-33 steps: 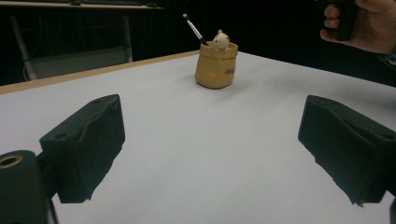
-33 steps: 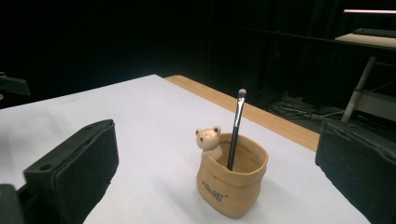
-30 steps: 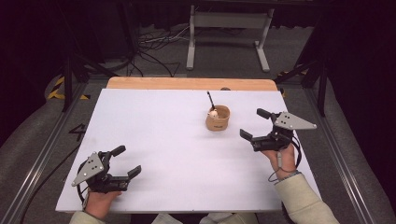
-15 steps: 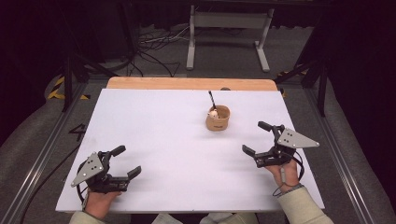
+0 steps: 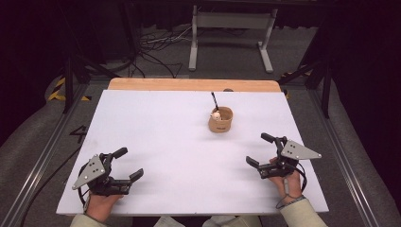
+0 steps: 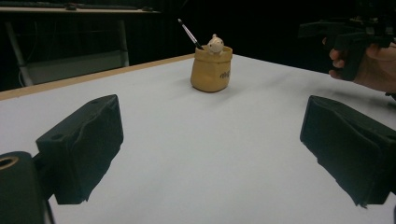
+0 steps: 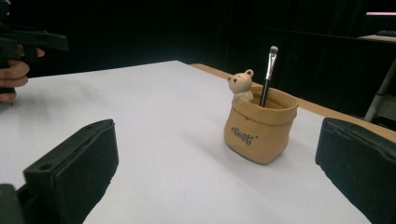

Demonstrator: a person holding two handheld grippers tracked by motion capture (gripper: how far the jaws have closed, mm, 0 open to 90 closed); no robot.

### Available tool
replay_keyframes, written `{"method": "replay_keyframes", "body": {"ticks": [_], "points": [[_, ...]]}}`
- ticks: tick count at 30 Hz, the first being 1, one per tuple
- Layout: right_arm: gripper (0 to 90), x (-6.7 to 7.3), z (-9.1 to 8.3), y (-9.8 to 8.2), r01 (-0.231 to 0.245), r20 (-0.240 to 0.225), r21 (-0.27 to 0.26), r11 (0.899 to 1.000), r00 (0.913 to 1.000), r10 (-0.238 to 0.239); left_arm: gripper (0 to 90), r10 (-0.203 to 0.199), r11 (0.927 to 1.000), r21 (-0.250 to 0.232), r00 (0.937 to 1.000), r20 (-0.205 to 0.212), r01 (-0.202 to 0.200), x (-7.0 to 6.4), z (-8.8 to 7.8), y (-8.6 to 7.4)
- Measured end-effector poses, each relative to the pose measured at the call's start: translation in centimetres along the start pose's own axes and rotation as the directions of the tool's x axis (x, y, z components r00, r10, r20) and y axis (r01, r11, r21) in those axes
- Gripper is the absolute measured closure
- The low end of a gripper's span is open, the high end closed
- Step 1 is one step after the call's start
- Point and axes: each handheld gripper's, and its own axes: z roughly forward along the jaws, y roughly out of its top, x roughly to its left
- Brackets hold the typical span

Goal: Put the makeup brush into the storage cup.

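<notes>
L gripper (image 5: 126, 163) & R gripper (image 5: 263, 150) wide, empty — tan sack-shaped pot (image 7: 259, 131) w/ brush (image 7: 268, 74).

Tan pot (image 7: 259, 130), black tongs (image 7: 224, 172)

Dark room, grey floor (image 5: 156, 66) (cables (image 5: 151, 45) strewn)
</notes>
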Motion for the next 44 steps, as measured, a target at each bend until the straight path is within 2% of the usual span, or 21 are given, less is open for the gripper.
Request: {"method": "replay_keyframes", "body": {"ticks": [5,10,12,20,24,26,32,44], "points": [[0.0,0.2,-0.2,-0.6,-0.002,-0.008,0.004,1.0,1.0,0.002,6.7,0.002,1.0,-0.002,1.0,0.003,-0.002,0.0,0.0,0.0],[0.0,0.3,-0.6,-1.4,-0.021,0.012,0.009,1.0,0.9997,0.021,6.6,-0.004,1.0,-0.001,0.9999,0.01,0.004,-0.1,0.1,0.0],[0.0,0.4,-0.5,-1.6,-0.026,0.015,0.007,1.0,0.9996,0.026,6.6,0.004,1.0,0.001,0.9999,0.014,-0.004,-0.1,0.1,0.0],[0.0,0.7,-0.1,-2.0,-0.038,0.014,0.035,0.999,0.9992,0.037,6.5,-0.002,1.0,0.0,0.9998,0.022,0.002,-0.2,0.4,-0.2],[0.0,0.8,0.0,-2.1,-0.045,0.011,0.059,0.997,0.9989,0.045,6.5,0.009,1.0,0.001,0.9997,0.023,-0.009,-0.1,0.4,-0.2],[0.0,1.0,0.3,-2.2,-0.047,0.012,0.089,0.995,0.9989,0.046,6.5,0.007,1.0,0.001,0.9997,0.023,-0.007,-0.1,0.4,-0.2],[0.0,1.2,0.5,-2.4,-0.053,0.007,0.119,0.991,0.9986,0.053,6.6,-0.001,1.0,0.0,0.9996,0.027,0.001,-0.1,0.4,-0.2],[0.0,1.2,0.5,-2.4,-0.052,0.013,0.115,0.992,0.9986,0.051,6.6,0.004,1.0,0.001,0.9994,0.033,-0.004,-0.1,0.4,-0.2]]}}
